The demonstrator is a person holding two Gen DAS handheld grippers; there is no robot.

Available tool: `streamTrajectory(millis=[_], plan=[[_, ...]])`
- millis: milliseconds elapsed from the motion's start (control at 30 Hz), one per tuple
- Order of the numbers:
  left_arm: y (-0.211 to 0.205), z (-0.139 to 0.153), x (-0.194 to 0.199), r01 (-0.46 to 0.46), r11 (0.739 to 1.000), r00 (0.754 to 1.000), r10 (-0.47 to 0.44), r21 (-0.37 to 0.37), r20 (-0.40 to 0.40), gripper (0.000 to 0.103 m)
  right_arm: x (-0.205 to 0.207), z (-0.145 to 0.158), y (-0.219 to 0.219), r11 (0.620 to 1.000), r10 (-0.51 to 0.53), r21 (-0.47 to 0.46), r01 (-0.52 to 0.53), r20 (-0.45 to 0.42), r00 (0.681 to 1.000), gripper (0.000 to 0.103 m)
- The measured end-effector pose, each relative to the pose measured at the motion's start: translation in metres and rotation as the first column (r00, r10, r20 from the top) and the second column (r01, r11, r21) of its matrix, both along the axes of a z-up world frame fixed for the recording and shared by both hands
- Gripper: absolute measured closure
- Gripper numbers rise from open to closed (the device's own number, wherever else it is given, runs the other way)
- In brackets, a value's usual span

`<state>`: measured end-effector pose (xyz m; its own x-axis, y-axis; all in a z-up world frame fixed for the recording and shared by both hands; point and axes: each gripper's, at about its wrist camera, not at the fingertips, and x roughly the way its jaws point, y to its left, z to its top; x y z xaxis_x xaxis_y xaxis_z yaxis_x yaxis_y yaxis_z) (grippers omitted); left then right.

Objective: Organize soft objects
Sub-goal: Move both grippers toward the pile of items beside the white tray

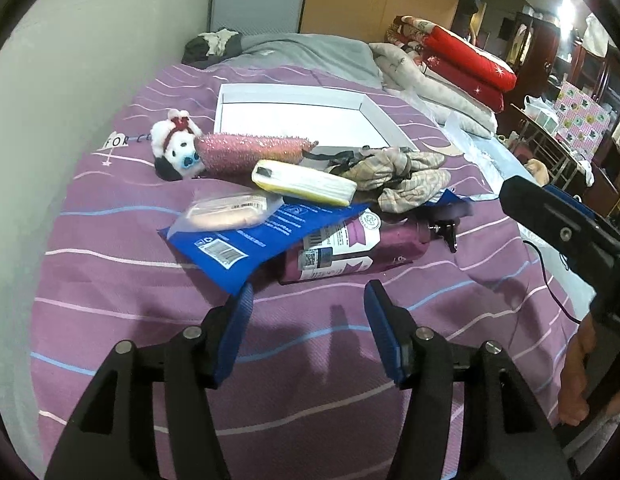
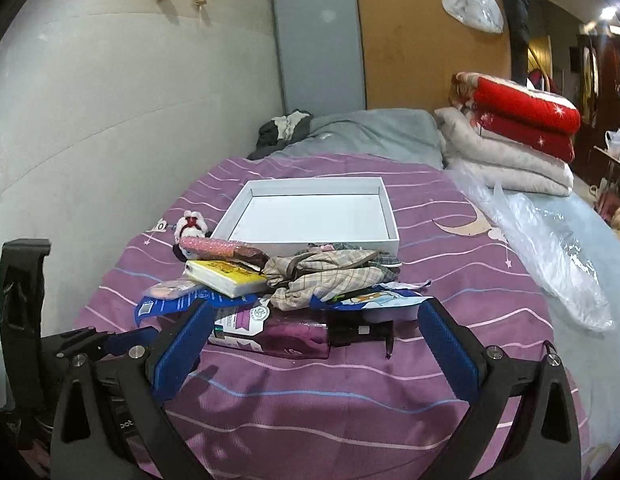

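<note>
Left wrist view: the left gripper hangs over the purple striped bedspread, jaws released, nothing between them. Just ahead of its tips lies the purple bottle under a blue packet; further ahead, the plush dog, pink sequined pouch and crumpled checked cloth, with the white box beyond. Right gripper spread wide, empty, the bottle just past its pads

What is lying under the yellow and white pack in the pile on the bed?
The yellow and white pack rests partly on the blue bag, and its far edge leans on the pink sequin toy. What lies beneath its middle is covered.
</note>
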<state>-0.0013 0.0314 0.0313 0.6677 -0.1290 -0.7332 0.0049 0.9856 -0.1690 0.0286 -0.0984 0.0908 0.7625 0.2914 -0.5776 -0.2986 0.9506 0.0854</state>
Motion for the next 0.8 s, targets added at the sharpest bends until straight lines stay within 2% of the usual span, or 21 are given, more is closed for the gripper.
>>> streamTrajectory(millis=[433,600,800], plan=[[0.012,-0.008,0.011,-0.043,0.999,0.996,0.043,0.0,-0.078,0.044,0.006,-0.003,0.004,0.999,0.045,0.024,-0.043,-0.099,0.994,0.0],[0.008,-0.005,0.006,-0.039,0.999,0.997,0.04,0.026,-0.059,0.044,0.003,-0.003,0.008,0.998,0.059,0.001,-0.059,-0.111,0.992,0.0],[0.006,0.004,0.0,-0.039,0.998,0.999,0.04,0.04,-0.028,0.044,-0.007,0.007,0.011,0.998,0.059,-0.013,-0.06,-0.065,0.996,0.0]])
